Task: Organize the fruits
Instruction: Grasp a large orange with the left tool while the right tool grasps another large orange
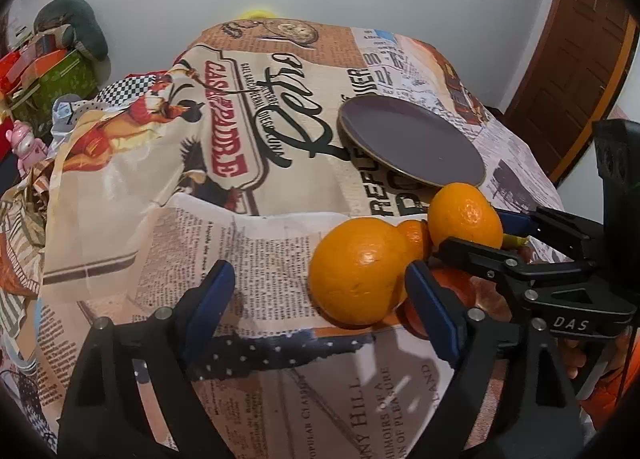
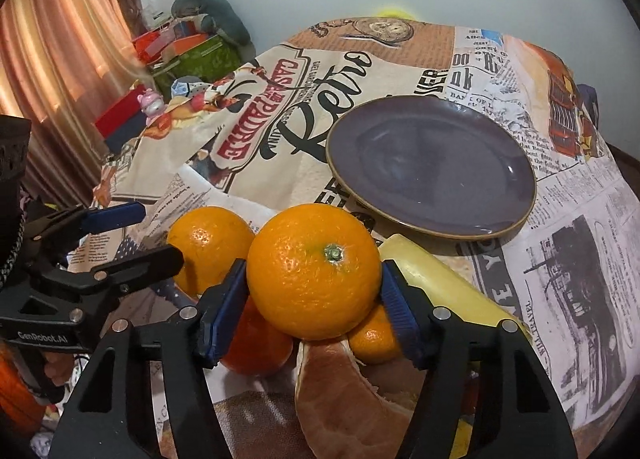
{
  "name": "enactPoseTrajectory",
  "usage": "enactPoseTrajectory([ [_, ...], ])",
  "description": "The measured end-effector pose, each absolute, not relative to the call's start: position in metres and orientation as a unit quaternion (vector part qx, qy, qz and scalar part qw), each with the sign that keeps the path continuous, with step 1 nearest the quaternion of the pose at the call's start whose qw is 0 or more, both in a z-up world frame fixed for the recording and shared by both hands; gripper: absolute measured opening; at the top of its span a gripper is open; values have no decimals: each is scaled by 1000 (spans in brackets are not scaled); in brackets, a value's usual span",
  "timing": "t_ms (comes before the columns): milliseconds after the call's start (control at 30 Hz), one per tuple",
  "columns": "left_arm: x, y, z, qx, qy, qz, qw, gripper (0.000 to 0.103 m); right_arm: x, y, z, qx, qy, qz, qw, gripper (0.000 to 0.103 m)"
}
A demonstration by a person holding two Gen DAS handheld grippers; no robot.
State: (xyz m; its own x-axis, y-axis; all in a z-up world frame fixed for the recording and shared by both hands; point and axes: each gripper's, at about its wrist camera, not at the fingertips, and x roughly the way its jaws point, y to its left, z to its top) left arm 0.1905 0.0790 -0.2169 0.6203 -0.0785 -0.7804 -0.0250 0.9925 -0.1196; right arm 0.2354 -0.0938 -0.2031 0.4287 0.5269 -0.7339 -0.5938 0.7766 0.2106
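Observation:
In the right wrist view my right gripper (image 2: 314,309) is shut on a large orange (image 2: 314,271), a blue pad pressed to each side of it and its stem facing up. A second orange (image 2: 208,247) lies to its left on the cloth. My left gripper (image 1: 320,299) stands open there, that orange (image 1: 356,271) resting by the inside of its right finger. From the left wrist, the right gripper (image 1: 472,233) clasps its orange (image 1: 464,215). Under the held orange lie a redder fruit (image 2: 256,339), a small orange (image 2: 372,335), a yellow fruit (image 2: 440,287) and a pale peeled wedge (image 2: 344,391). An empty purple plate (image 2: 432,167) sits just beyond.
A newspaper-print cloth (image 1: 248,147) covers the table and is rumpled at the left. Boxes (image 2: 192,55), a pink figurine (image 2: 150,101) and a curtain (image 2: 60,39) crowd the far left. A wooden door (image 1: 580,59) stands at the right.

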Motion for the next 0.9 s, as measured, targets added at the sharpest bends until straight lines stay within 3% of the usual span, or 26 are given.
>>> enactPoseTrajectory([
  [433, 212, 54, -232, -36, 447, -14, 894, 89, 230, -132, -179, -15, 389, 294, 873, 62],
  [533, 216, 54, -237, -41, 455, -16, 890, 82, 230, -138, -178, -13, 388, 288, 875, 62],
  [600, 219, 52, -240, -45, 462, -25, 885, 70, 231, -141, -178, -8, 389, 288, 875, 62],
  [900, 216, 53, -236, -51, 464, -21, 884, 68, 232, -149, -175, -5, 381, 277, 882, 62],
])
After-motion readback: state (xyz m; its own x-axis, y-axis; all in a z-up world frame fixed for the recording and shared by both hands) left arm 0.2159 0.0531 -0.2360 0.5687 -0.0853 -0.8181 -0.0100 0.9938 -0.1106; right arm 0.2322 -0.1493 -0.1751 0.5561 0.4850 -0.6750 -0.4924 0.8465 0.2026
